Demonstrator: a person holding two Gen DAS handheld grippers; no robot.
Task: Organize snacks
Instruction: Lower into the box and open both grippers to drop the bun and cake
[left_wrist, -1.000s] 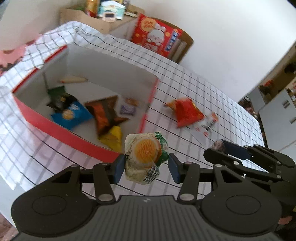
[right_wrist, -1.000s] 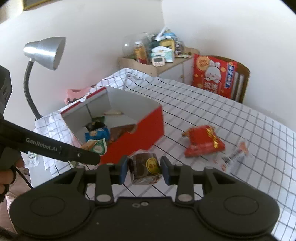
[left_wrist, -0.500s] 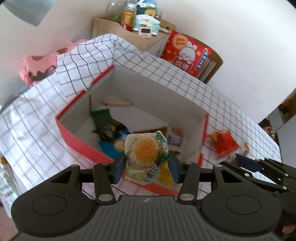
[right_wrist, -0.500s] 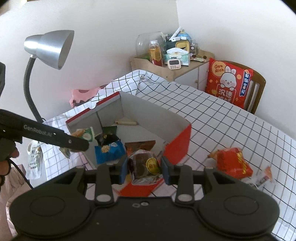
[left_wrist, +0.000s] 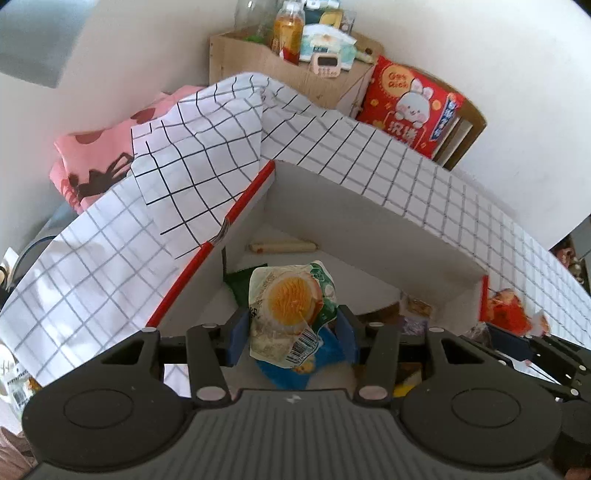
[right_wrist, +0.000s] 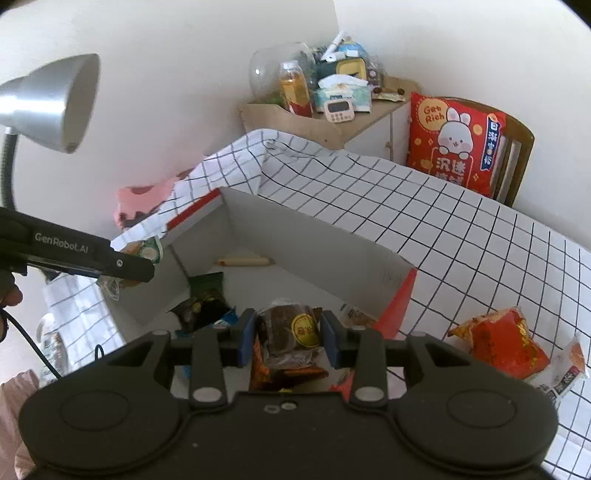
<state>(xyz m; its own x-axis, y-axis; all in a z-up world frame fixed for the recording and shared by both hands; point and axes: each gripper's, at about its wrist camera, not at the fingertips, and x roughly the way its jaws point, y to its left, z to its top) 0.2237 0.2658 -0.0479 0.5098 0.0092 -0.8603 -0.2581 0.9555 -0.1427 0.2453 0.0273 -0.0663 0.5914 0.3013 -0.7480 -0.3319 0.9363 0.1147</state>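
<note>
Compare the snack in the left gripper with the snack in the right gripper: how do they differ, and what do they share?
The left gripper's pale packet shows a yellow egg picture, green trim and a barcode. The right gripper's brown cake sits in clear wrap with a round yellow sticker. The packet stands taller above its pads than the cake does. Both are pinched between blue pads and held above the open red box.

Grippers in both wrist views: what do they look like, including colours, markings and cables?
Both the left gripper and the right gripper are matte black, with a ribbed body, two round discs, silver rivets and blue pads on the fingers. The left one's side reads "GenRobot.AI" in white. A thin black cable hangs below it.
</note>
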